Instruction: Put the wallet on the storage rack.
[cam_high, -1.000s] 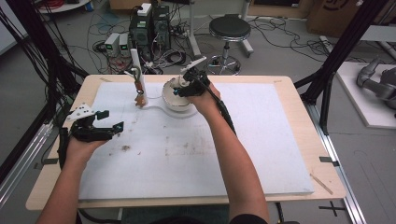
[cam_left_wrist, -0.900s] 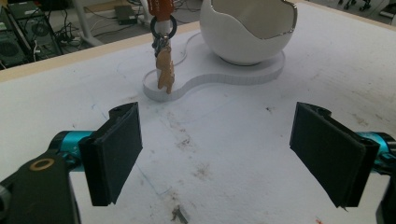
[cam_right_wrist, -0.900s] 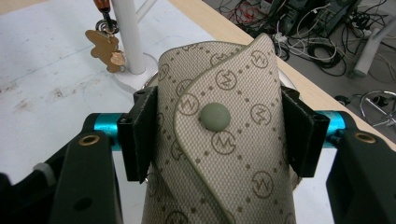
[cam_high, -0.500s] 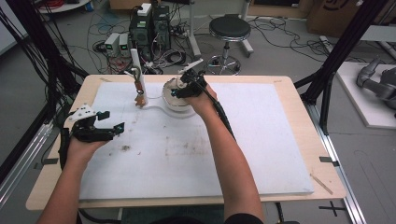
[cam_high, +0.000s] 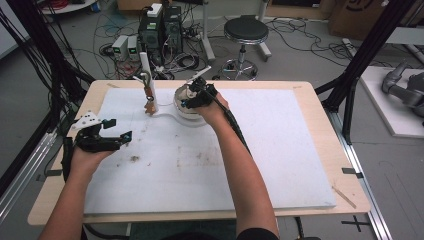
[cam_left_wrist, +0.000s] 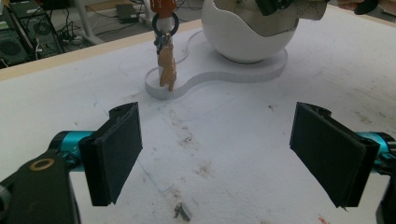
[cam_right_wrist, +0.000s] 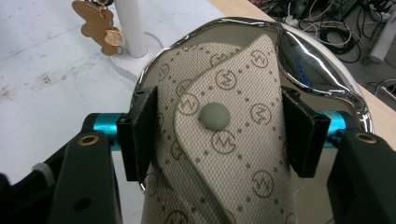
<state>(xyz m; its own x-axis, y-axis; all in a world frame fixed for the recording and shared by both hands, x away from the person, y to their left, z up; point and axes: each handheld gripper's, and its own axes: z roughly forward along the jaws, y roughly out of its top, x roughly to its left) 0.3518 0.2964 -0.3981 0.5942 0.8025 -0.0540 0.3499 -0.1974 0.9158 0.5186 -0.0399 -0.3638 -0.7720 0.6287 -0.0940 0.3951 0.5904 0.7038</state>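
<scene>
- While the right tool (cam_right_wrist: 219, 135) sits low in the middle of the right gripper view, its two black jaws pinch a beige patterned wallet (cam_right_wrist: 224, 140) from both sides, the pads pressed against its edges.
- Wallet details: cream fabric with brown dots and circled letters, a curved flap, and a grey-green snap button at its middle.
- Behind and around the wallet, a white bowl (cam_right_wrist: 327, 70) with a shiny chrome rim takes up the upper right of that view; the wallet stands partly inside it.
- From the high view, the right tool (cam_high: 196, 92) is at upper centre, over the bowl (cam_high: 186, 111), which rests on a flat white base on the tabletop (cam_high: 320, 95).
- Left of the bowl stands a slim white post (cam_high: 147, 80) with a tan bear-shaped keychain (cam_high: 149, 106) hanging from it.
- At the left of the high view, the left tool (cam_high: 117, 134) hovers just above a white mat (cam_high: 280, 150), well apart from the bowl.
- Seen in the left gripper view, the left tool (cam_left_wrist: 217, 154) has its jaws spread wide with nothing between them; the mat below is scuffed with brown marks.
</scene>
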